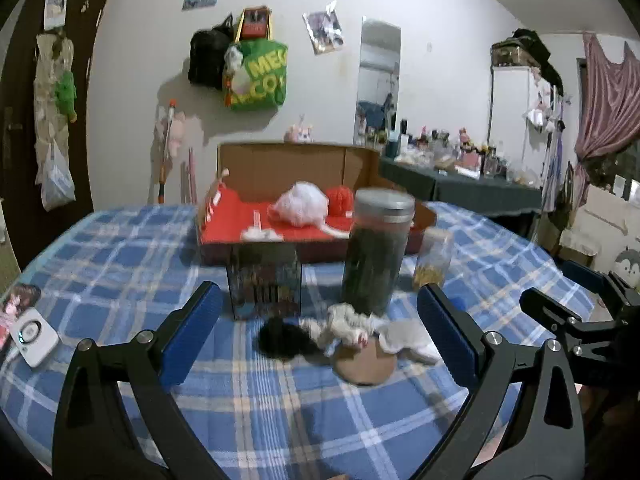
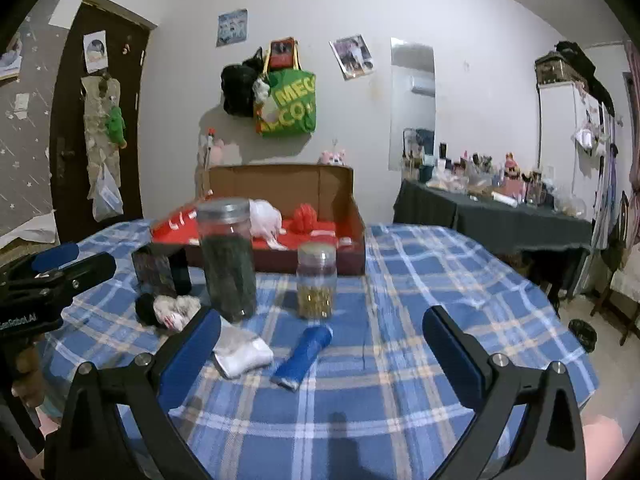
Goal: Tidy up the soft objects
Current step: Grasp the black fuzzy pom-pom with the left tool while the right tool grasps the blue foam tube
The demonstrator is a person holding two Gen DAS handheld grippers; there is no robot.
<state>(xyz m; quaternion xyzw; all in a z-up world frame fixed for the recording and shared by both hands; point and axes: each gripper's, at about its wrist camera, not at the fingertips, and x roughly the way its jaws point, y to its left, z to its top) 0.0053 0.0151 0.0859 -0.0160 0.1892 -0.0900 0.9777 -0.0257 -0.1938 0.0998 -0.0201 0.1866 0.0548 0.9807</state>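
Two grippers' fingers spread; white sock [image 2: 243, 354] partly hidden behind right gripper [image 2: 322, 346]

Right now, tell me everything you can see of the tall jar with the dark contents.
The tall jar is a clear cylinder, plastic or glass by its look, capped with a flat grey lid and filled nearly to the top with dark green, leafy-looking material. It stands upright on the blue plaid tablecloth, in front of the open cardboard box and left of the smaller jar of yellow bits. A crumpled white soft item lies at its base; contact is unclear. Neither gripper touches it.
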